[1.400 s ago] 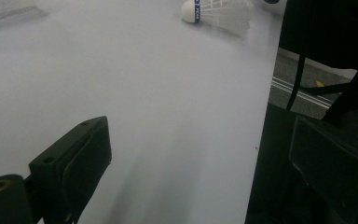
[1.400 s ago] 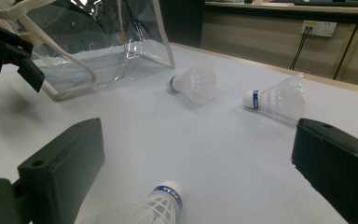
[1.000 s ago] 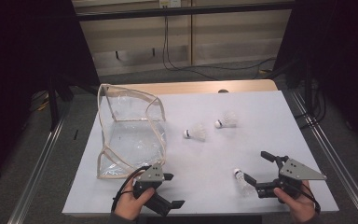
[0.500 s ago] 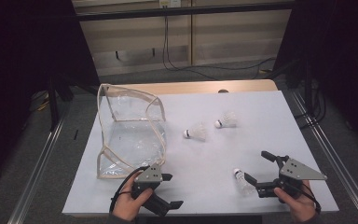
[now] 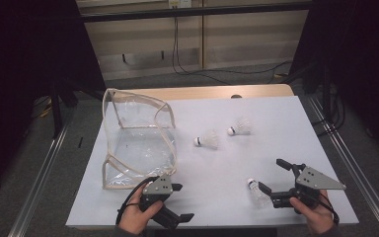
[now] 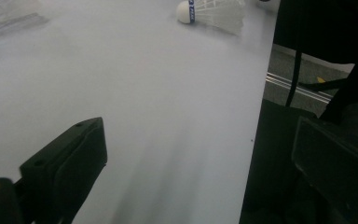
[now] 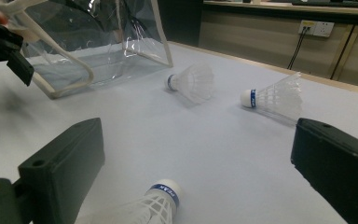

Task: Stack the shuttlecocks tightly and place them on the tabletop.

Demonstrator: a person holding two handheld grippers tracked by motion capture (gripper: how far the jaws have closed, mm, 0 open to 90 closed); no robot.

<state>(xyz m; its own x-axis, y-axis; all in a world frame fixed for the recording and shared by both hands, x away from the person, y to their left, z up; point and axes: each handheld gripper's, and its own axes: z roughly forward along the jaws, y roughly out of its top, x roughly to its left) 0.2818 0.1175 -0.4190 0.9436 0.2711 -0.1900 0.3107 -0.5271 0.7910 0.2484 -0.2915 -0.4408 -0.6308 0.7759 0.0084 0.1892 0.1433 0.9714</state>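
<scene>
- We see the nearest shuttlecock (image 5: 254, 190) lying on the tabletop (image 5: 227, 163), cork pointing away from us.
- Our right hand-held gripper (image 5: 271, 176) gapes wide around it, gripping nothing.
- Our left hand-held gripper (image 5: 181, 202) is wide, empty.

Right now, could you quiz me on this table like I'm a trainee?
1. How many shuttlecocks lie on the white table?
2. True or false: the right tool is clamped shut on the nearest shuttlecock.
3. Which tool is closer to the clear plastic bag: A) left tool, B) right tool?

Key:
1. Three: the nearest one, the middle shuttlecock and the far shuttlecock.
2. False: its jaws stand open, the shuttlecock lying between them.
3. A.
</scene>
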